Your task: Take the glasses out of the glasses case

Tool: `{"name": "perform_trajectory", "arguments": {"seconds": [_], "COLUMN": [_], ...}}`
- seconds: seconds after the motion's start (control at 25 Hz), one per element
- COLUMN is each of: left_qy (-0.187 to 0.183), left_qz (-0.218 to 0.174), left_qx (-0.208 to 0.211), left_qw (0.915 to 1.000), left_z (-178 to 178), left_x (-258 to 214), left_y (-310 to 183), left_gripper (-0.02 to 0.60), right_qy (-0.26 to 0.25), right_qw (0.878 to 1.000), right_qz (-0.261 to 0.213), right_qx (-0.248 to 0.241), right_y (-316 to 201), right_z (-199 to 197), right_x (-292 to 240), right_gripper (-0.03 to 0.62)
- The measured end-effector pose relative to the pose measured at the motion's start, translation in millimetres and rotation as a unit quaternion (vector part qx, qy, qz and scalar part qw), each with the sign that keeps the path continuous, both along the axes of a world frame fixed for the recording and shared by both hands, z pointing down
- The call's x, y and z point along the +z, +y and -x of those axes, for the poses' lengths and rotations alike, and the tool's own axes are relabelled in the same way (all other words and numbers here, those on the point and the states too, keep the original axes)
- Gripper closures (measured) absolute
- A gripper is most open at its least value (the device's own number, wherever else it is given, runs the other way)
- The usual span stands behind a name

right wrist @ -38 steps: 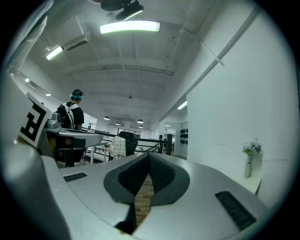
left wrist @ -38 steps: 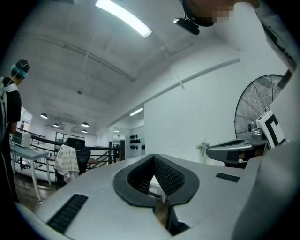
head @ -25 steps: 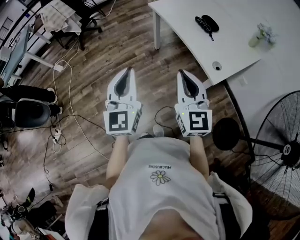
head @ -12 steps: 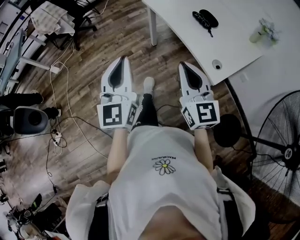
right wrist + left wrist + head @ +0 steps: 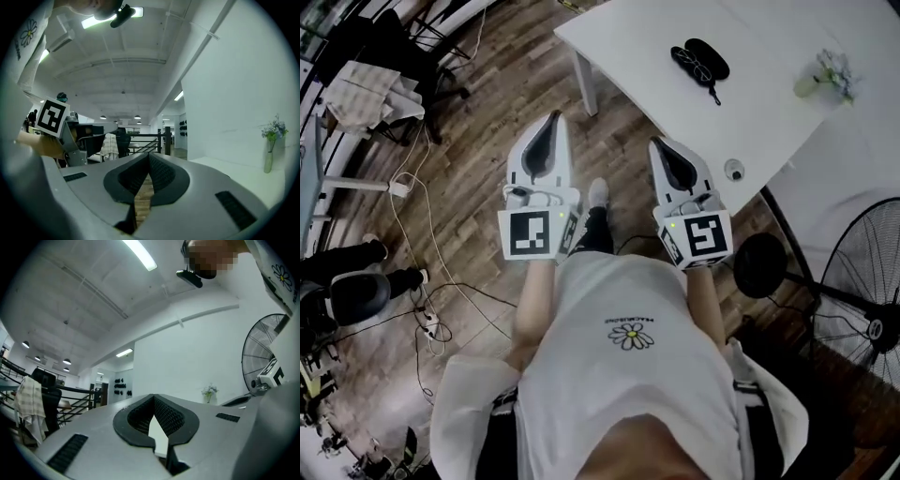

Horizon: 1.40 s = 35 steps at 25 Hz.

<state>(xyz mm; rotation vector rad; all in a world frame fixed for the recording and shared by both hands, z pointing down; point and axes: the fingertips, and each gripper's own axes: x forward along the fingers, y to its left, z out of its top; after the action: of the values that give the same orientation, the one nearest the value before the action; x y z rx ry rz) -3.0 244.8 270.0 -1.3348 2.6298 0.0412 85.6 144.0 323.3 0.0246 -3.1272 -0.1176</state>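
Observation:
A black glasses case (image 5: 701,60) lies on the white table (image 5: 769,112) at the top of the head view; whether it is open is too small to tell. Both grippers are held side by side over the wooden floor, short of the table's near edge. My left gripper (image 5: 551,124) is shut with nothing in it, its tips meeting in the left gripper view (image 5: 153,398). To its right, my right gripper (image 5: 660,146) is also shut and empty, tips together in the right gripper view (image 5: 149,157). Neither touches the case.
A small vase with flowers (image 5: 823,77) (image 5: 269,158) stands at the table's right side, and a round cable port (image 5: 733,171) sits by its near edge. A standing fan (image 5: 862,281) is at the right. Cables (image 5: 422,234) and chairs (image 5: 366,94) lie to the left.
The person has walked towards the table, which now sits lower and nearer in the head view. Both grippers moved forward together and stayed shut.

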Motion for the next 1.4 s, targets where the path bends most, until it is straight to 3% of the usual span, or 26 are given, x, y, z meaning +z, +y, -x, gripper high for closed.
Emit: {"name": "perform_trajectory", "arguments": {"seconds": [0.32, 0.56, 0.8, 1.0, 1.16, 1.4], "left_qy": [-0.009, -0.002, 0.025, 0.023, 0.014, 0.007], "left_qz": [-0.013, -0.010, -0.022, -0.041, -0.032, 0.001], "left_qx": [0.062, 0.100, 0.120, 0.103, 0.104, 0.138], "left_qw": [0.9979, 0.9950, 0.9922, 0.9936, 0.9940, 0.9904], "left_z": [136.2, 199.9, 224.1, 235.7, 235.9, 224.4], "left_x": [-18.6, -9.2, -0.9, -11.3, -13.3, -6.0], "left_y": [-74.7, -108.7, -142.0, -162.6, -182.8, -230.9], "left_gripper": [0.566, 0.566, 0.566, 0.566, 0.566, 0.566], "right_qy": [0.021, 0.021, 0.027, 0.014, 0.005, 0.002], "right_qw": [0.998, 0.997, 0.996, 0.996, 0.996, 0.994], "right_qz": [0.035, 0.038, 0.045, 0.046, 0.040, 0.047], "right_qx": [0.037, 0.060, 0.077, 0.069, 0.074, 0.101], "right_y": [-57.8, -92.1, -129.0, -154.7, -176.5, -208.0], "right_z": [134.3, 196.4, 218.2, 228.5, 230.5, 216.0], "right_x": [-3.4, -7.7, -5.8, -13.3, -19.8, -18.8], "right_gripper": [0.585, 0.585, 0.585, 0.585, 0.585, 0.585]}}
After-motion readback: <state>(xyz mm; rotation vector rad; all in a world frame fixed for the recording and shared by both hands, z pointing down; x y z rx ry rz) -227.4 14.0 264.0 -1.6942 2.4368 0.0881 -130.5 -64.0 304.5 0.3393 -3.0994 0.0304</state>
